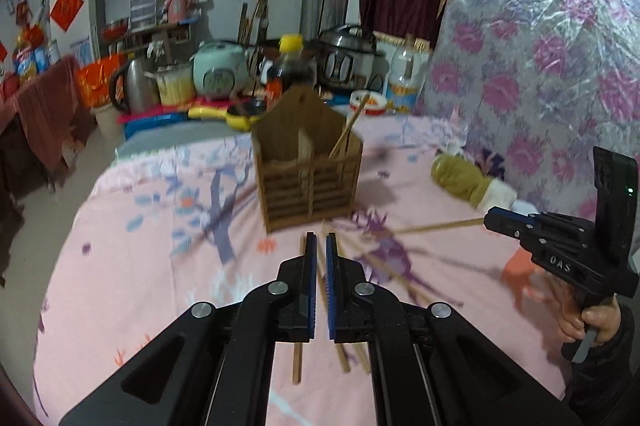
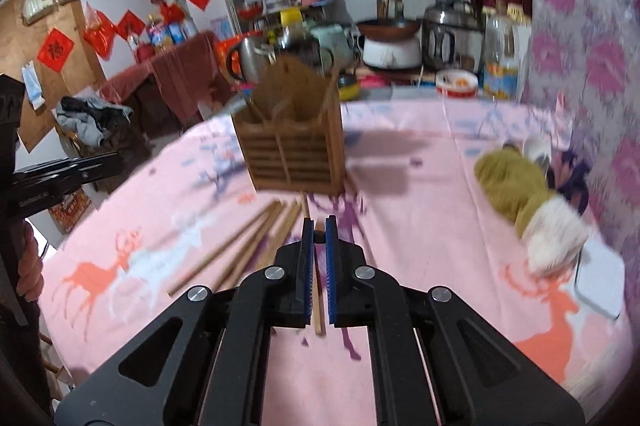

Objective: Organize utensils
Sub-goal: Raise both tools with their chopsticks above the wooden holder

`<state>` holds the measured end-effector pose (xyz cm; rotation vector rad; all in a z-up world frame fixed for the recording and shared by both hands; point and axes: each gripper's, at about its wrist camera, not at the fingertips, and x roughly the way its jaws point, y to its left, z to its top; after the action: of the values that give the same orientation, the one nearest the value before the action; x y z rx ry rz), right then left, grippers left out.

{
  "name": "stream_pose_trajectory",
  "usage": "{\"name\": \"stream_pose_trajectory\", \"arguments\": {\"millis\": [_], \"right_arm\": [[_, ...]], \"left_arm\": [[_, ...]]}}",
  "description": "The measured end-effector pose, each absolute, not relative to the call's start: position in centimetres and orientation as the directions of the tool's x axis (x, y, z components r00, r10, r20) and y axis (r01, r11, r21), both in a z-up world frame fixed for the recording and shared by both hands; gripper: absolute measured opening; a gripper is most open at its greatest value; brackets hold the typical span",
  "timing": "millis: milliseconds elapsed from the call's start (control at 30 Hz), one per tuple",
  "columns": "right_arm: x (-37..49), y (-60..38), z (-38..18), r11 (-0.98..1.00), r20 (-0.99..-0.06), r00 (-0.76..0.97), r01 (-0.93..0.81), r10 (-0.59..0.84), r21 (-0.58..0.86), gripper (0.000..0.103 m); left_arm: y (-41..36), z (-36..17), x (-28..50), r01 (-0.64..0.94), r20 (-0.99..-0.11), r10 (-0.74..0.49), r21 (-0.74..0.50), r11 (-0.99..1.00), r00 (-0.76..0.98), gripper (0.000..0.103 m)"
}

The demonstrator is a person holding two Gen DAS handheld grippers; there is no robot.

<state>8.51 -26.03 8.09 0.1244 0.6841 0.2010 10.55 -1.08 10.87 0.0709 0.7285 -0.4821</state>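
The loose chopsticks [image 2: 248, 242] lay on the pink cloth of the tabletop [image 2: 440, 210], fanned out just left of and ahead of the right gripper [image 2: 319, 226]. One chopstick [image 2: 318, 290] ran between its jaws, which stood nearly together; it seemed to be clamped on this stick, though contact with the pads was not clear. The wooden chopstick holder [image 2: 292, 150] stood straight ahead of this gripper, a little beyond the pile, with a pair of chopsticks [image 1: 348, 130] already leaning in its right compartment.

The left gripper [image 1: 321, 242] hovered above the near ends of other chopsticks [image 1: 297, 362], its jaws close to each other with a narrow gap. Whether it held a stick or the sticks only lay under it, I could not tell.

In my judgement the main risk was the thin grip: a stick held near one end could rotate or slip out while being lifted to the holder. The holder looked light, so a push from a stick tip could tip it. The two grippers were near each other and could collide above the pile.

Both views were blurred, so the number of chopsticks was uncertain. The gripper bodies hid the near ends. A yellow-green plush toy [image 2: 516, 178] lay to the right, well apart.
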Motion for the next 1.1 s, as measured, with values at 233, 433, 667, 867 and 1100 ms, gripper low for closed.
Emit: {"name": "stream_pose_trajectory", "arguments": {"millis": [233, 433, 667, 867, 1100], "right_arm": [[8.3, -25.6, 9.2, 0.971, -0.596, 0.767, -0.167, 0.238, 0.173, 0.006], [8.8, -26.1, 8.2, 0.966, -0.611, 0.751, -0.155, 0.252, 0.207, 0.007], [8.7, -26.1, 7.9, 0.963, -0.615, 0.744, -0.156, 0.261, 0.219, 0.007], [8.4, -26.3, 7.7, 0.961, -0.610, 0.747, -0.152, 0.265, 0.231, 0.007], [8.1, -26.3, 9.4, 0.961, -0.579, 0.771, -0.162, 0.266, 0.226, 0.007]], "left_arm": [[-2.0, 6.3, 8.8, 0.490, -0.737, -0.357, -0.039, 0.871, 0.574, 0.033], [0.3, -0.9, 8.6, 0.465, -0.814, -0.299, -0.041, 0.885, 0.499, 0.043], [0.9, -5.7, 9.8, 0.447, -0.870, -0.250, -0.039, 0.894, 0.425, 0.043], [0.2, -3.9, 8.5, 0.495, -0.840, -0.311, -0.060, 0.867, 0.444, 0.006], [-0.7, 4.1, 8.0, 0.524, -0.753, -0.397, -0.082, 0.848, 0.525, 0.006]]}}
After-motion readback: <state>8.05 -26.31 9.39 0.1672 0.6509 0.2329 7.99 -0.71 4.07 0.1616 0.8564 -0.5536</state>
